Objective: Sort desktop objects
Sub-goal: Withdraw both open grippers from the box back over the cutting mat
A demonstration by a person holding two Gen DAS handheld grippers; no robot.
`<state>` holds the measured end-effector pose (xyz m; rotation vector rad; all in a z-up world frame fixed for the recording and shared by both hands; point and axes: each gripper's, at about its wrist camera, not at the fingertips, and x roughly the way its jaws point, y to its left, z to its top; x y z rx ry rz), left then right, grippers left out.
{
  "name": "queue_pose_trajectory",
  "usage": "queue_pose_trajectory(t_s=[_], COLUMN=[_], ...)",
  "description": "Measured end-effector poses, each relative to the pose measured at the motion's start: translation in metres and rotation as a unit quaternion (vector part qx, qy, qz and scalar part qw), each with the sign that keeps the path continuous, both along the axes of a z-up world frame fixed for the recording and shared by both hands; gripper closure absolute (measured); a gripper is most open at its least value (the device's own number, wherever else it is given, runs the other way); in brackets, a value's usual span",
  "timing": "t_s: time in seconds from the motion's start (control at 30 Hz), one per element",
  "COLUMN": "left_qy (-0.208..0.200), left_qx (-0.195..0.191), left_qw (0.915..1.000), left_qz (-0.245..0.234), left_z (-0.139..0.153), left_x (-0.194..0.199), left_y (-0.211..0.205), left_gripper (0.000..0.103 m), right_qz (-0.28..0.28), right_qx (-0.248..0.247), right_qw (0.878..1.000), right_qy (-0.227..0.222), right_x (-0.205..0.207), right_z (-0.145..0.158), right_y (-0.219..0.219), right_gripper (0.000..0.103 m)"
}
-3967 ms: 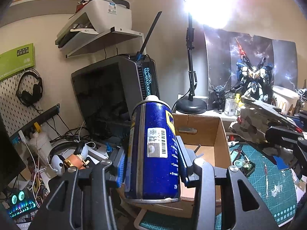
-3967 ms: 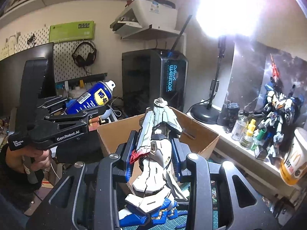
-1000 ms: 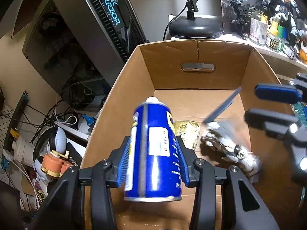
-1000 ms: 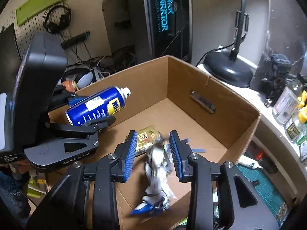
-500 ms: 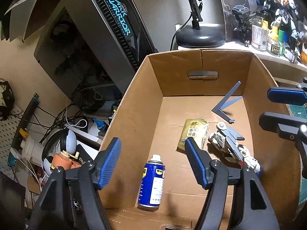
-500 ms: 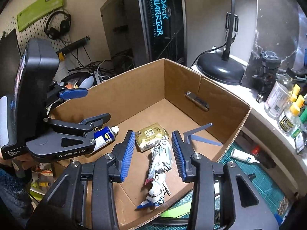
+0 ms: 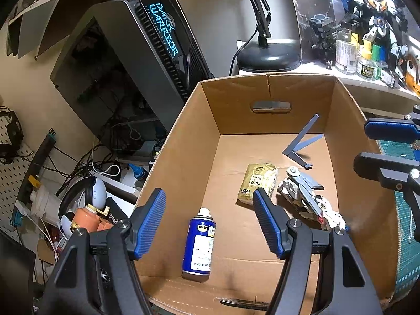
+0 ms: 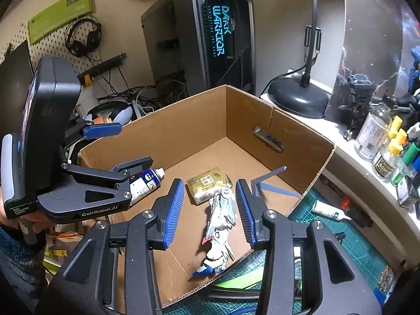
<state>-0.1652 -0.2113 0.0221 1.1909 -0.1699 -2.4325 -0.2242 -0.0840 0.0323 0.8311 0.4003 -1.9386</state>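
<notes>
A cardboard box [image 7: 236,97] [image 8: 183,128] holds a blue WD-40 can [image 7: 199,246] [image 8: 147,181] lying near its front left, a gold packet [image 7: 258,182] [image 8: 208,183], a white and blue model robot part [image 7: 307,199] [image 8: 220,223] and a grey-blue angled stand [image 7: 302,141] [image 8: 270,181]. My left gripper [image 7: 210,220] [image 8: 115,144] is open and empty above the can. My right gripper [image 8: 207,207] [image 7: 378,144] is open and empty above the model part.
A black PC tower [image 7: 141,60] stands left of the box. A lamp base [image 7: 267,55], bottles [image 8: 378,136] and model figures [image 7: 367,2] line the shelf behind and right. A green cutting mat [image 8: 349,239] with a glue tube [image 8: 328,210] lies right. Cables and headphones [image 7: 86,191] clutter the left.
One second ago my left gripper held the can and the model part was falling from my right. Both lie in the box now; both grippers have opened and lifted slightly.
</notes>
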Motion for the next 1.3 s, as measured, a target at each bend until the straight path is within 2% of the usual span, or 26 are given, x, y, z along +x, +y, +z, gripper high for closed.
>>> queue_pose_trajectory(t_s=[0.8,1.3], left_qy=[0.06,0.12], left_qx=[-0.004,-0.027], left_qw=[0.9981,0.9913], left_qz=[-0.014,-0.046], left_z=[0.045,0.074], left_x=[0.031,0.058], left_y=[0.028,0.057], left_gripper=[0.034,0.035], right_qz=[-0.005,0.01], right_qx=[-0.034,-0.051], right_qw=[0.998,0.994], right_qy=[0.057,0.096], right_x=[0.038,0.074], right_z=[0.046,0.075], right_y=[0.032,0.05], right_gripper=[0.065,0.092])
